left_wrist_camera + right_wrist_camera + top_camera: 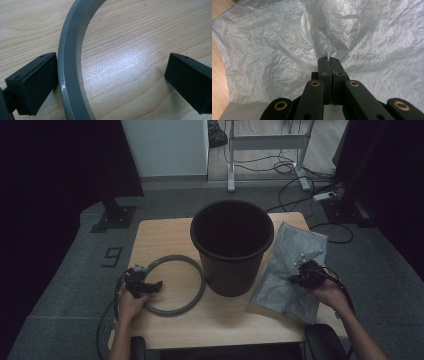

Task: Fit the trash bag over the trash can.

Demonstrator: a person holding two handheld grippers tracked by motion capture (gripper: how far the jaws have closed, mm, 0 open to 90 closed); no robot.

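The right gripper (300, 276) sits over the grey plastic bag (290, 270), which lies on the right part of the wooden counter (165, 232), just beside the black bucket (232, 247). In the right gripper view its fingers (323, 68) are pressed together on a pinched fold of the bag (274, 50), and the film draws up into a creased ridge that runs from the fingertips away across the sheet. The rest of the bag spreads crumpled on both sides of the grip, with bare counter along its left edge in that view. The left gripper (150, 287) rests at the near left side of the grey ring (197, 275), which lies flat on the counter just beside the bucket, to its left. In the left gripper view its fingers (32, 82) stand wide apart; the ring's band (70, 62) passes between them, right against the left finger and well apart from the right one, with bare wood between. The bucket stands upright at the counter's middle, between ring and bag, and separates the two grippers. Beyond the counter are a carpeted floor (165, 200), loose cables (295, 170) and a desk frame (267, 142).
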